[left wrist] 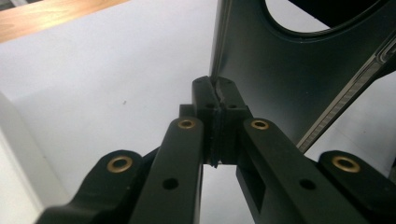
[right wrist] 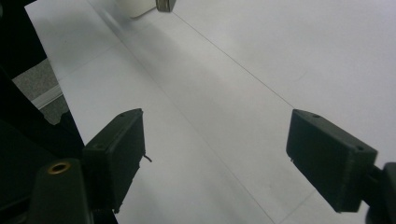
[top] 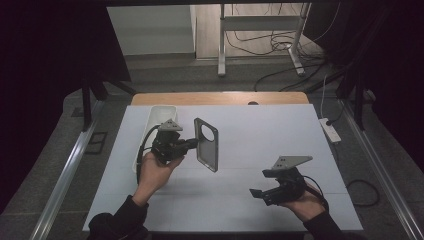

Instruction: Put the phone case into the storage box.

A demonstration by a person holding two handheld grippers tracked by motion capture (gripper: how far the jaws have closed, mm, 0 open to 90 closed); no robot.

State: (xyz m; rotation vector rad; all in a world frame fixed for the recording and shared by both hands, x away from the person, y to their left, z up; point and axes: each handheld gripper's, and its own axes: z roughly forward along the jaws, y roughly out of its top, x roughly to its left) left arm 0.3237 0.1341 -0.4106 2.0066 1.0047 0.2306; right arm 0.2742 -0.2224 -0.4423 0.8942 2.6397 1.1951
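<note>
Gripping a dark phone case [top: 206, 144] by its edge, the left hand-held gripper [top: 192, 143] is seen with its jaws fully closed on it. The phone case is held upright, lifted off the white table [top: 260, 130], with its large round camera hole at the upper end. In the left gripper view, the phone case [left wrist: 280, 70] is pinched between the two black pads, and its hole is seen above them. A white tray [top: 152, 127] is set just beyond the left hand-held gripper, on the far side from the phone case, toward the table's left edge. The right hand-held gripper [top: 257, 194] is held well apart from the phone case, toward the near right part of the table. Its jaws are spread wide with nothing between them, as seen in the right gripper view, where bare white table [right wrist: 219, 107] lies in the gap. Each hand-held gripper is carried by a hand in a dark sleeve.
</note>
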